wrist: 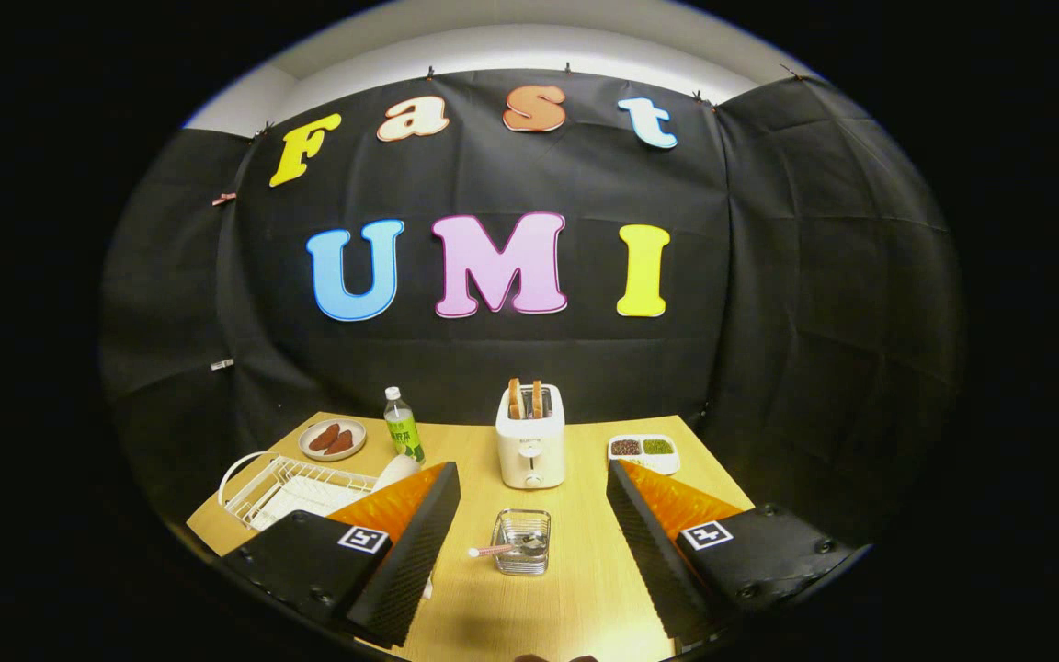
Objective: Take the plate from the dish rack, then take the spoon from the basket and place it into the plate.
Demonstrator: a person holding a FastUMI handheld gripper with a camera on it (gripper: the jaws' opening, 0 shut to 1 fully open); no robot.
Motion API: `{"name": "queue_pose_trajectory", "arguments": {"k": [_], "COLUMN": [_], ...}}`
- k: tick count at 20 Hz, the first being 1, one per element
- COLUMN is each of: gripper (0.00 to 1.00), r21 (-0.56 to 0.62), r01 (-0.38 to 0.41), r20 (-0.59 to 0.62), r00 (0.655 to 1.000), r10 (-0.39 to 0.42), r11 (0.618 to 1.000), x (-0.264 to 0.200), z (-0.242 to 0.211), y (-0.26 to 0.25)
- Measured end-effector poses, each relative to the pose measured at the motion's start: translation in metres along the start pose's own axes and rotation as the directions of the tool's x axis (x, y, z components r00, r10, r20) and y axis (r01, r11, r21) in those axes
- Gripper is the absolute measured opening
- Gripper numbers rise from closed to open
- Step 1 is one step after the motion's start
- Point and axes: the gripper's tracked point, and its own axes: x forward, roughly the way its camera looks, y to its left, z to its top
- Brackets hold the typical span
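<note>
A white wire dish rack (pixel 283 485) stands on the wooden table (pixel 575 588) to the left, partly behind my left finger. A white plate (pixel 397 472) leans in it, its rim showing just past that finger's tip. A small clear basket (pixel 521 542) sits between my fingers, a little ahead of them. In it lies a spoon (pixel 496 550), with its pale pink handle sticking out to the left. My gripper (pixel 533 480) is open wide and holds nothing, raised above the near part of the table.
A white toaster (pixel 530 449) with two slices of toast stands beyond the basket. A green-labelled bottle (pixel 403 427) and a small plate of brown food (pixel 332 439) are at the far left, and a white two-part dish (pixel 643 450) of beans at the far right.
</note>
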Motion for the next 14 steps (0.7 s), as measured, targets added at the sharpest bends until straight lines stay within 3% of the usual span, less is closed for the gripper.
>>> {"name": "queue_pose_trajectory", "arguments": {"k": [7, 14], "gripper": [0.99, 0.99], "r21": [0.018, 0.098], "r01": [-0.081, -0.12], "r20": [-0.21, -0.417], "r00": [0.974, 0.897], "r10": [0.083, 0.151], "r11": [0.997, 0.988], "x": [0.052, 0.099], "z": [-0.028, -0.072], "y": [0.054, 0.123]}}
